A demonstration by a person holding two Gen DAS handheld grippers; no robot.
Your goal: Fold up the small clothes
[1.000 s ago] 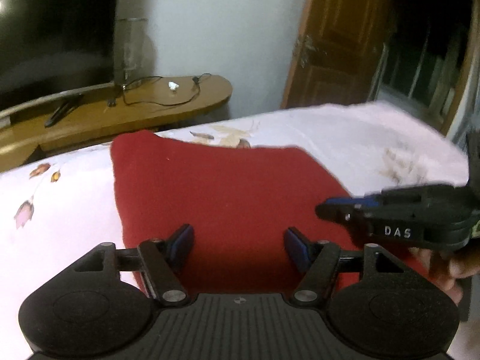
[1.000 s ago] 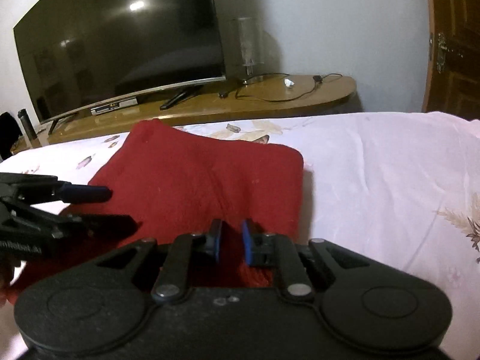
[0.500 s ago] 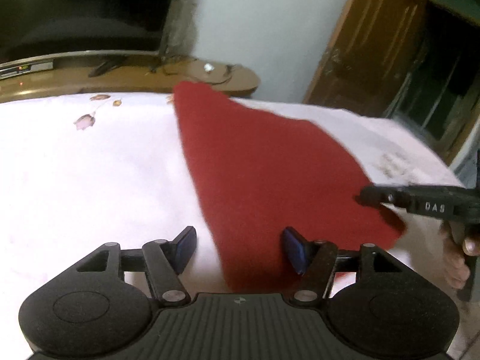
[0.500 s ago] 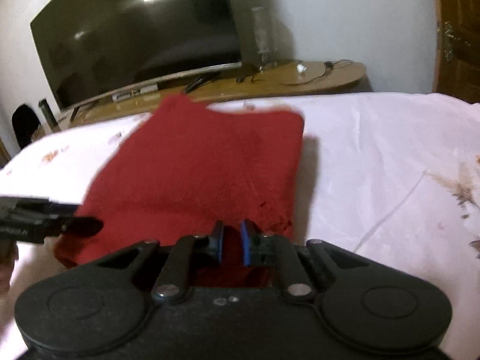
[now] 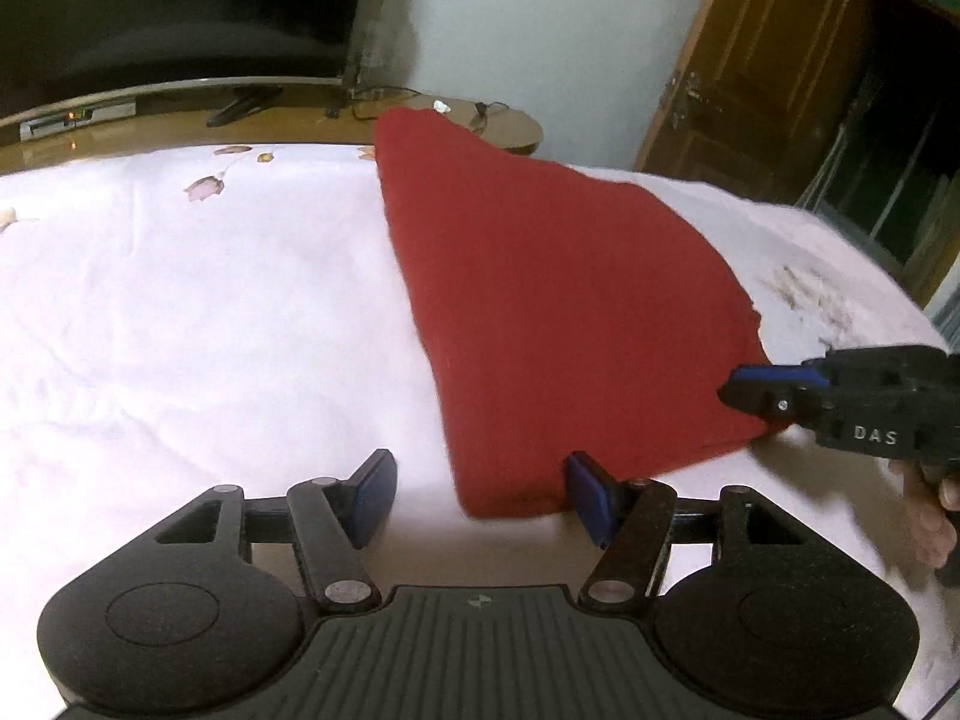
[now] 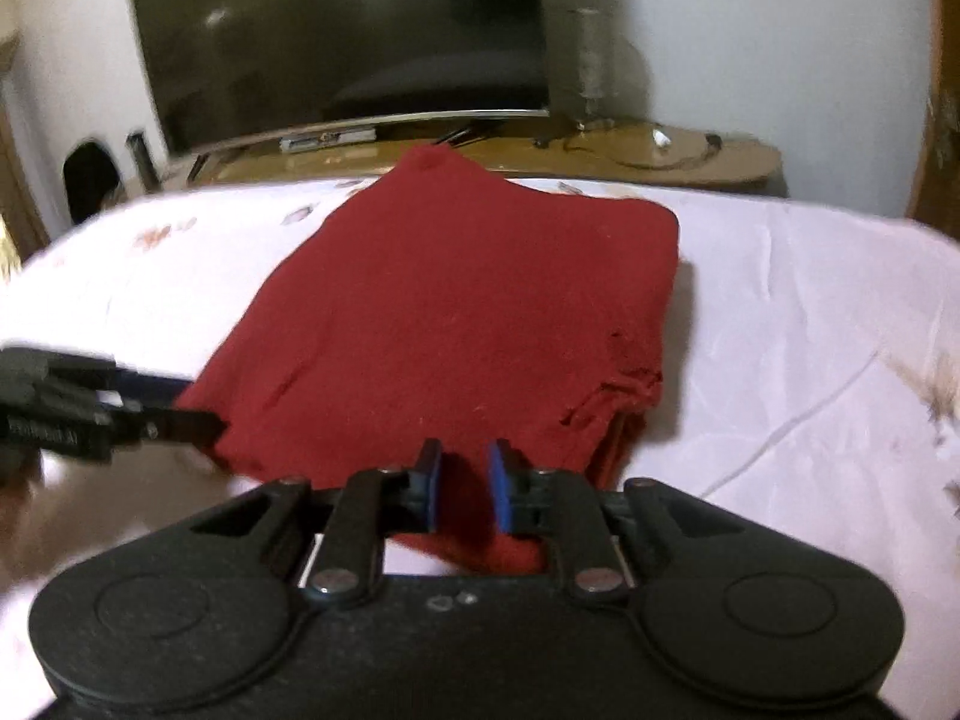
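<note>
Right gripper (image 6: 465,489) jaws narrow, closing, pinching red cloth's (image 6: 456,312) near edge on white sheet (image 6: 780,312); left gripper (image 5: 480,495) wide, straddling near-left corner, gripping nothing.

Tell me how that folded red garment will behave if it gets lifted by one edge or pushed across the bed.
The red garment looks like soft knit in stacked layers, so lifted by one edge it would probably droop and unfold. Its frayed near-right corner suggests that loose layers may separate. Pushed over the white bedsheet, it would more likely bunch and wrinkle than slide whole.
</note>
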